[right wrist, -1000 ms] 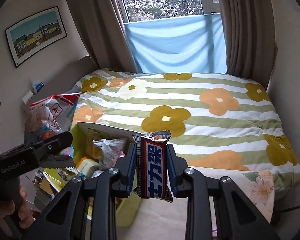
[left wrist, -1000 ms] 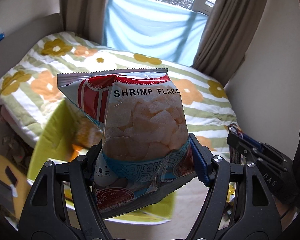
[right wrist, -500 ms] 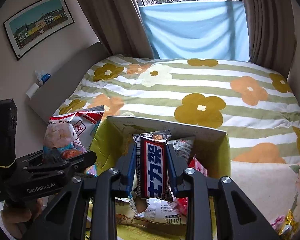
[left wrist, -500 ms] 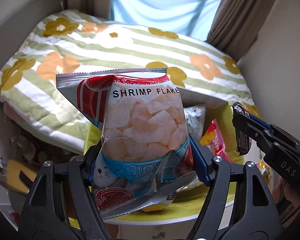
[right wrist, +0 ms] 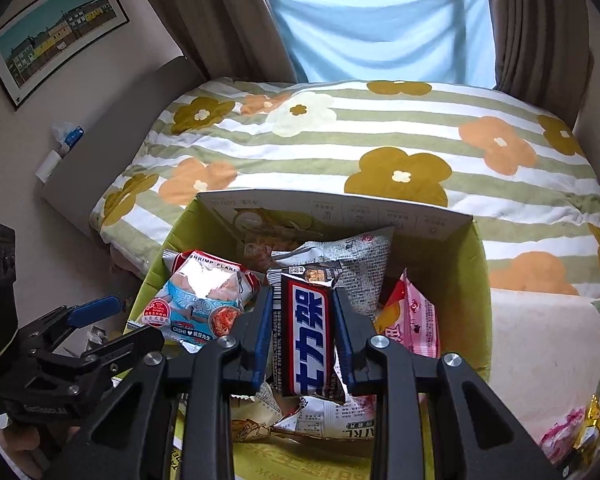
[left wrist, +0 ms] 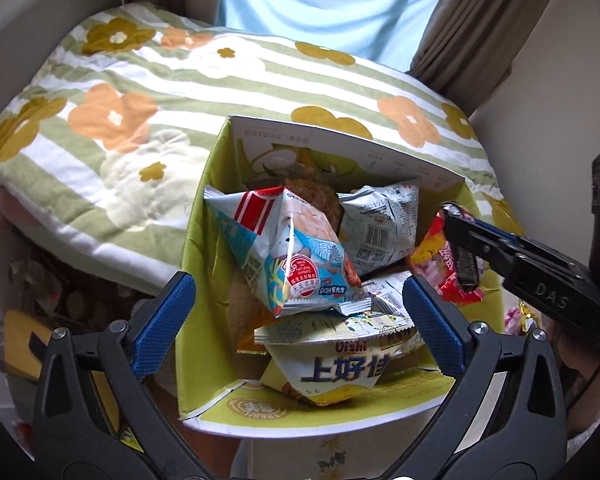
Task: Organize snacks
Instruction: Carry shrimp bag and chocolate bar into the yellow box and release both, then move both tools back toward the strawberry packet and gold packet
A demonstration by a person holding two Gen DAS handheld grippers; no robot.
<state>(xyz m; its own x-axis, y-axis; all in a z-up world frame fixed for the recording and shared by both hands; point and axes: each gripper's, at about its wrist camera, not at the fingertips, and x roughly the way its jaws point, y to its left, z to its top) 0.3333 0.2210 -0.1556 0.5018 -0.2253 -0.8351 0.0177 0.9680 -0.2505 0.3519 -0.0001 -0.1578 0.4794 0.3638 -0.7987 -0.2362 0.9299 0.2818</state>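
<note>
1. An open yellow-green cardboard box (left wrist: 192,264) stands in front of a bed covered by a striped quilt with orange and mustard flowers (left wrist: 140,92).
2. The left gripper (left wrist: 298,312), black with blue finger pads (left wrist: 162,324), hangs over the box with its jaws spread wide and nothing between them.
3. A white, red and blue foil bag of shrimp flakes (left wrist: 296,256) lies tilted on top of the other packets, on the box's left side.
4. Under it lies a pale bag with large blue lettering (left wrist: 340,364). A grey-white printed packet (left wrist: 380,228) leans toward the back wall, and a red and pink bag (right wrist: 412,320) stands at the right.
5. The right gripper (right wrist: 304,336) is closed on a dark chocolate bar with a blue and white label (right wrist: 306,332), held upright above the middle of the box.
6. A framed picture of coloured houses (right wrist: 56,36) hangs on the left wall.
</note>
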